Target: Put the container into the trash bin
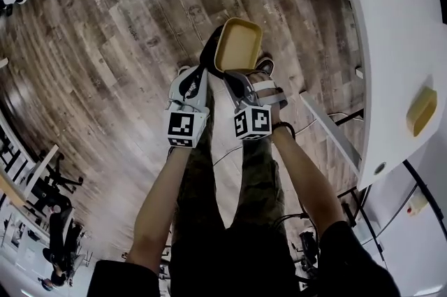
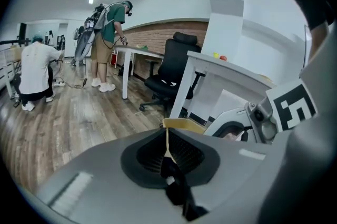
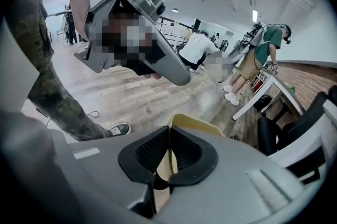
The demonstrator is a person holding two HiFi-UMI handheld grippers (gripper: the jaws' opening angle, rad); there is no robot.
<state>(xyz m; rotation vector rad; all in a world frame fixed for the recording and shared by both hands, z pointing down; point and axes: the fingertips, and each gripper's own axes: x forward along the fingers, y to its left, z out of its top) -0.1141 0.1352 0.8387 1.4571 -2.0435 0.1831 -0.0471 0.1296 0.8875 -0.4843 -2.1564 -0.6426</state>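
A shallow yellow container point(image 1: 238, 44) is held over the wooden floor, in front of the person's legs. My left gripper point(image 1: 208, 52) grips its left rim and my right gripper point(image 1: 237, 75) its near rim. In the left gripper view the left gripper point(image 2: 167, 139) is shut on the thin yellow wall, and the container point(image 2: 185, 124) rises just beyond it. The right gripper view shows the right gripper point(image 3: 169, 157) pinching the rim, and the container point(image 3: 194, 125) beyond it. No trash bin is in view.
A white desk point(image 1: 391, 44) stands at the right with a yellow block point(image 1: 421, 111) on it. The person's shoe point(image 1: 265, 65) is on the floor under the container. A black office chair point(image 2: 169, 76) and other people point(image 2: 108, 33) are further off.
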